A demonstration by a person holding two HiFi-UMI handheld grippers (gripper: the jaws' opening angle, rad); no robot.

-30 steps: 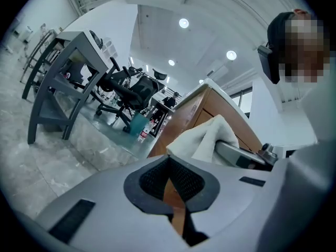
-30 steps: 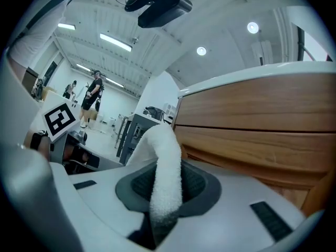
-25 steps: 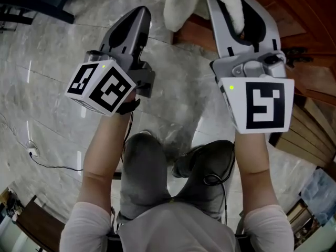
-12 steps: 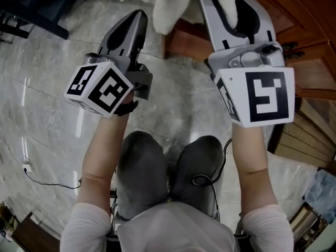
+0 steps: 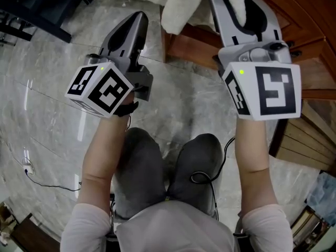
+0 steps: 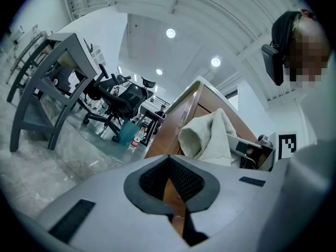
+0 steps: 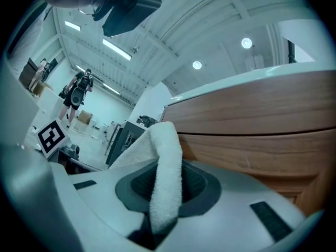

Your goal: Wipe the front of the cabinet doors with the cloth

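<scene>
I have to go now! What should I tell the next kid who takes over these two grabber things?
Left gripper: shut, empty, held over the floor beside the cabinet.
Right gripper: shut on the white cloth, bunched up close to the wooden cabinet doors.
Done: the cloth is in the jaws and at the cabinet. Whether any wiping has happened can't be told.
Left: rub the cloth over the door fronts.
</scene>
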